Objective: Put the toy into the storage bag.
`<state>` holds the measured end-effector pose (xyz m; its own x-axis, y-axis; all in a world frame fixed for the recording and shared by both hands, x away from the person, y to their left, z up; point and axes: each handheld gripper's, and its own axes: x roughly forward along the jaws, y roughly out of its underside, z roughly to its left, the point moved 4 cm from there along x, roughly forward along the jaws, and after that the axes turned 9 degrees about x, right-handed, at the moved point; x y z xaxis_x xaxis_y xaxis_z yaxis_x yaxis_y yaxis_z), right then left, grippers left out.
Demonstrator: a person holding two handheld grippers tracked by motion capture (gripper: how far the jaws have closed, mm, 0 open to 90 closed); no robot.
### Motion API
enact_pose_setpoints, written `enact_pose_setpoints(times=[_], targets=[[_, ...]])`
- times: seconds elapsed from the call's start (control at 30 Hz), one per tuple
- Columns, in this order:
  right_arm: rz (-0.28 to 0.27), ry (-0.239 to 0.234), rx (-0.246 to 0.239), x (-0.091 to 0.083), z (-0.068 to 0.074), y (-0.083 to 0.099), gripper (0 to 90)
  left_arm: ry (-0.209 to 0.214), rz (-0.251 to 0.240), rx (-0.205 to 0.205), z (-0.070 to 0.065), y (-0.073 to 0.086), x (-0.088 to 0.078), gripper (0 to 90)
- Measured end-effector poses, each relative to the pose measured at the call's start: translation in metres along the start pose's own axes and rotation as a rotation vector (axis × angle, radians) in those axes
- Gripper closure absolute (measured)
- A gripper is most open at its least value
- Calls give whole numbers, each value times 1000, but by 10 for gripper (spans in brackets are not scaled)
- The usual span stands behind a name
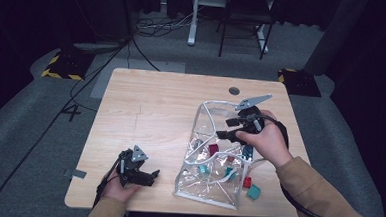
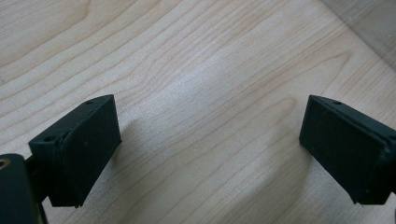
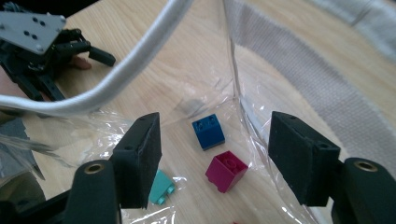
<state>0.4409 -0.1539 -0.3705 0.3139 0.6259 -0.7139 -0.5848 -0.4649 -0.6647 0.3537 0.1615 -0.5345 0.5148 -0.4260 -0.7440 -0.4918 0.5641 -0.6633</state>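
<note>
The blue brick [image 3: 208, 131] and magenta brick [image 3: 226, 170] lie on the floor of the clear pouch [image 1: 203, 114], straight ahead between the right gripper [image 3: 215, 158]'s parted, empty jaws. The left gripper [image 1: 138, 172] rests well apart on the bench [image 1: 156, 101], jaws also apart.

This looked like a lab or recording studio rather than a home. A plain wooden table [image 1: 151, 111] stood alone on grey carpet [image 1: 25, 124] amid black curtains, with cables [image 1: 150, 28] trailing across the floor, yellow-and-black hazard-striped bases [image 1: 63, 66] nearby, and a metal stand frame [image 1: 246, 16] behind.
</note>
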Motion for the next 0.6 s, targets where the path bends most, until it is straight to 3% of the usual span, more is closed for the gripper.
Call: enact_pose_setpoints(times=[0.3, 0.6], targets=[[-103, 0, -23, -35, 8, -5, 358, 0, 1, 0, 0, 0, 0, 54], [-158, 15, -35, -72, 15, 4, 358, 1, 0, -2, 0, 0, 0, 55]])
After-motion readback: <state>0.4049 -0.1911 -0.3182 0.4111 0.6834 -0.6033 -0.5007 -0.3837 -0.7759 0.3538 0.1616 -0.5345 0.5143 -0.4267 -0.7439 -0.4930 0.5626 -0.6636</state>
